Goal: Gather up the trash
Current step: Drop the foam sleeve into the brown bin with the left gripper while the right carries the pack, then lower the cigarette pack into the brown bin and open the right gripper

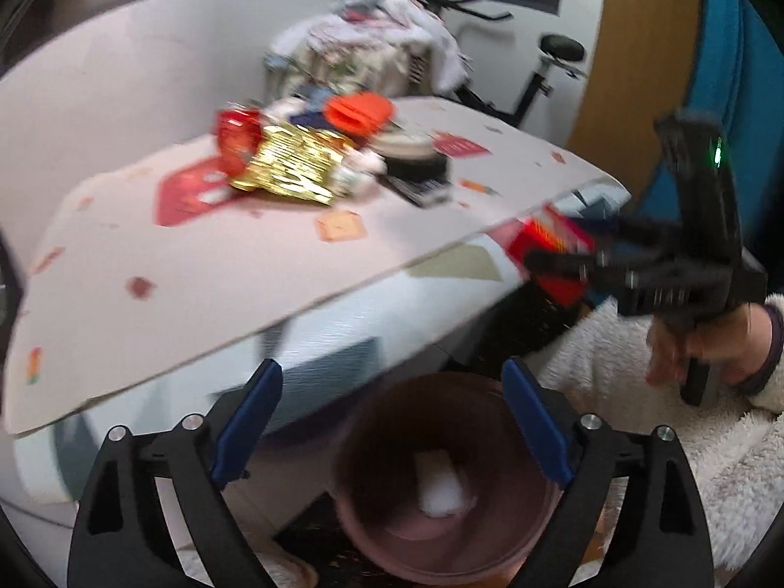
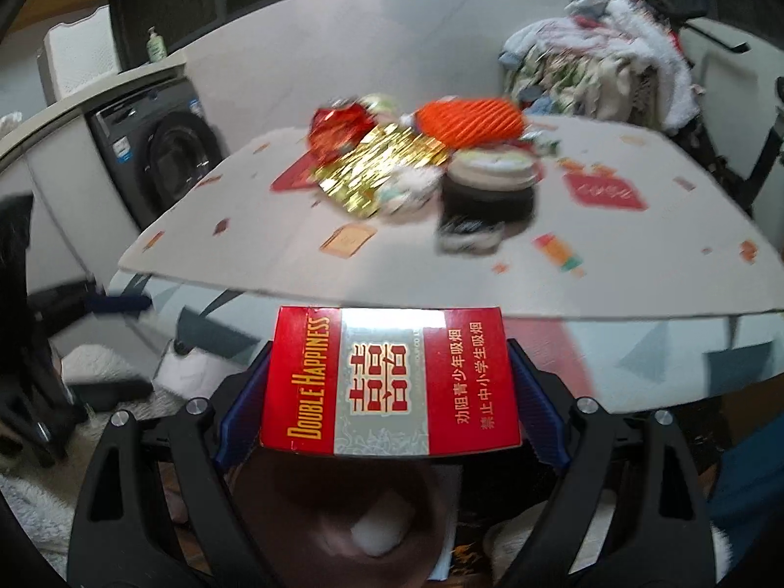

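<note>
My left gripper (image 1: 392, 424) stands open, with nothing between its blue pads (image 1: 250, 426). It hangs over a brown bin (image 1: 441, 544), and a white crumpled tissue (image 1: 443, 487) lies inside the bin. My right gripper (image 2: 389, 392) is shut on a red Double Happiness cigarette box (image 2: 389, 382) and holds it above the same bin (image 2: 338, 504). The left wrist view shows that box (image 1: 539, 235) off to the right, past the table edge. More trash lies on the table (image 1: 196, 269): a gold wrapper (image 1: 294, 169), a red wrapper (image 1: 237, 137), an orange item (image 1: 360, 112) and a black round tub (image 1: 416, 159).
The table's front edge (image 2: 441, 308) overhangs the bin. A washing machine (image 2: 157, 157) stands at the left. A laundry pile (image 1: 372, 44) and an exercise bike (image 1: 539, 78) sit behind the table. A fluffy white sleeve (image 1: 661, 421) fills the right.
</note>
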Demonstrator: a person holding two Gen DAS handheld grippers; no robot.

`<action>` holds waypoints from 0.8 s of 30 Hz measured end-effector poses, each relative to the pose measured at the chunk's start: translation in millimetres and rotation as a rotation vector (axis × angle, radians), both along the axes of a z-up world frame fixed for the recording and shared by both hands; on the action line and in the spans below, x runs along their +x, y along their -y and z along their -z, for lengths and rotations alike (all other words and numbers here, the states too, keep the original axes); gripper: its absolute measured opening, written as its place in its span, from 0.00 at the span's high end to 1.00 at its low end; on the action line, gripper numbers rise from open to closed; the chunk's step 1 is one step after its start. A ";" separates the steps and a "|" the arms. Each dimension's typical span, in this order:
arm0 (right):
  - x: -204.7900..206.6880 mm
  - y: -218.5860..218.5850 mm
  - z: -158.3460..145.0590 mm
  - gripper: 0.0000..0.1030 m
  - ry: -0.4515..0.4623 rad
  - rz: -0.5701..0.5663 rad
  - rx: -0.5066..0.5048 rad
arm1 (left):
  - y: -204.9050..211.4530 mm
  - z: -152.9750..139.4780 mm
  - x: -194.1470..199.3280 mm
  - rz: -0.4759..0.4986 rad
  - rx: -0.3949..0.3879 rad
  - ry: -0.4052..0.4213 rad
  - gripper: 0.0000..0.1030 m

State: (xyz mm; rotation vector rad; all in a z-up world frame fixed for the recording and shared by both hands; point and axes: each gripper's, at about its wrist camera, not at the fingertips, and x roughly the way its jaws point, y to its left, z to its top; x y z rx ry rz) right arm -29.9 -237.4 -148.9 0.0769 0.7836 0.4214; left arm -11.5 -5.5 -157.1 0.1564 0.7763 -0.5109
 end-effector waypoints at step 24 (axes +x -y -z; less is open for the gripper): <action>-14.0 -118.8 125.3 0.15 -0.362 -0.401 -0.255 | -45.5 6.0 -4.3 -0.233 -0.041 0.074 0.10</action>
